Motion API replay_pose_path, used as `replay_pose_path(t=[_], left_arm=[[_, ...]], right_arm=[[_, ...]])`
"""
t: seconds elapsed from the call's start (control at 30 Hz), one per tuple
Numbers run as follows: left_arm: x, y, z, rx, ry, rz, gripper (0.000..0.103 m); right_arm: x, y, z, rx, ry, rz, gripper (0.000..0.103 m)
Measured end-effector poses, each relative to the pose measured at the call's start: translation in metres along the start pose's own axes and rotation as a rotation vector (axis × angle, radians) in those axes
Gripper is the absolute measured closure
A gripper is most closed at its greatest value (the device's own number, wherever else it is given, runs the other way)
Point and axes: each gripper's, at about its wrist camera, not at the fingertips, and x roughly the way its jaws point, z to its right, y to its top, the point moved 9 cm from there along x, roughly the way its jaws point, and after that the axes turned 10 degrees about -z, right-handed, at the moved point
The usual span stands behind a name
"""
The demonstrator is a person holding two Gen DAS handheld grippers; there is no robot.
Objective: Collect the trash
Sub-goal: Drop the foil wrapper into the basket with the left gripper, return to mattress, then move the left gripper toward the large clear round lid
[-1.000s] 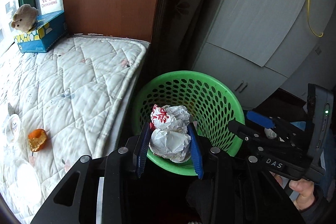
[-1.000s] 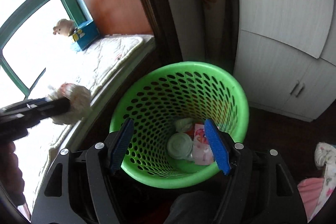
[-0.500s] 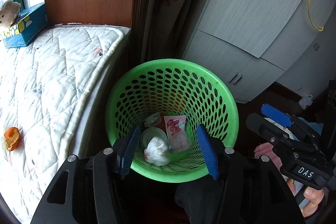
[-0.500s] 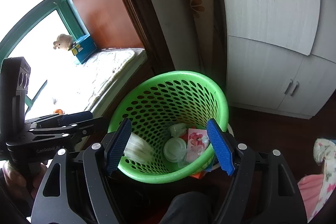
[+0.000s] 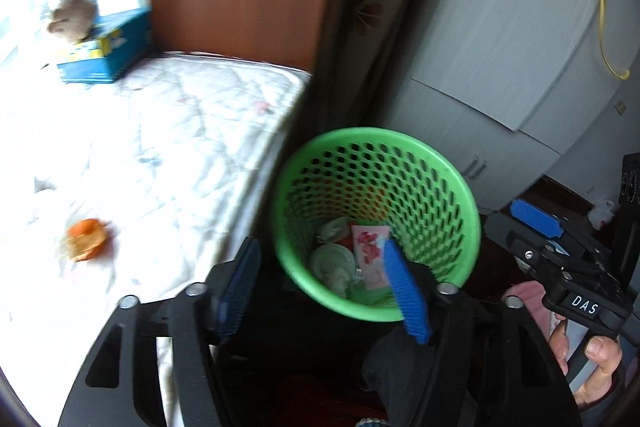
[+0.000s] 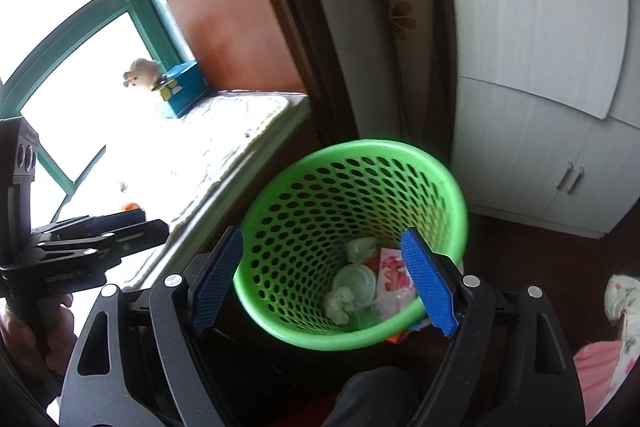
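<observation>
Your left gripper (image 5: 324, 291) and right gripper (image 6: 324, 285) both hover with jaws spread, empty. Green basket (image 6: 448, 187) holds crumpled trash (wrappers, lid). Orange peel (image 5: 86, 239) lies on the bed (image 5: 180, 147).

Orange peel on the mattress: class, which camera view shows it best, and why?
The left wrist view: the orange peel lies in plain sight on the mattress, though blurred. The right wrist view shows only an orange speck behind the left hand-held gripper.
</observation>
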Motion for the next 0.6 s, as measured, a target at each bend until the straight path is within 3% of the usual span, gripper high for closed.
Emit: replay_pose_path(t=[0.1,0.2,0.37,0.6], left_arm=[[-0.014,-0.007,-0.022,-0.034,0.021,0.019,0.039],[-0.027,-0.016,-0.052,-0.084,0.064,0.039,0.027],[-0.044,-0.034,-0.104,-0.137,0.166,0.057,0.016],[-0.046,-0.066,-0.179,-0.229,0.236,0.020,0.009]], right_arm=[[0.004,0.001,-0.015,-0.026,0.015,-0.009,0.020],[0.008,0.003,-0.033,-0.058,0.027,-0.020,0.020],[0.016,0.005,-0.062,-0.104,0.052,-0.029,0.019],[0.029,0.006,-0.100,-0.163,0.085,-0.048,0.019]])
